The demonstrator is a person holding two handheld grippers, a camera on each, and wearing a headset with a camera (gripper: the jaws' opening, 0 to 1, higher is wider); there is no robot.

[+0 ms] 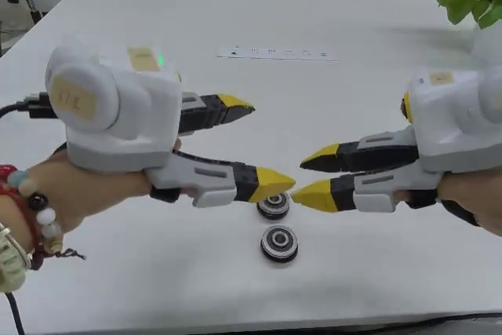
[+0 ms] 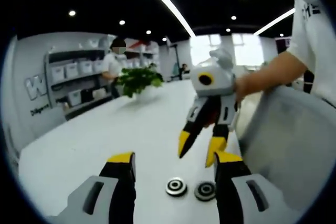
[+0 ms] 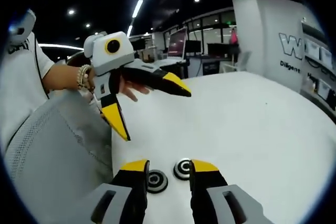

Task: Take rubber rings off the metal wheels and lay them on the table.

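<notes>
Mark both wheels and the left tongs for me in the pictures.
Nearer wheel [image 1: 279,243], head view, on its centre hub.
Farther wheel [image 1: 274,208], head view, on its top face.
Left tongs [image 1: 271,145], head view, midway between the yellow tips.

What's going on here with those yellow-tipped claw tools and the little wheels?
A person holds a gripper in each hand above a white table, tips pointing toward each other. The left gripper is open wide and the right gripper is open more narrowly; neither holds anything. Just below them the farther wheel and the nearer wheel lie flat on the table, each apparently with its dark rubber ring on. No ring has been taken off yet.
</notes>
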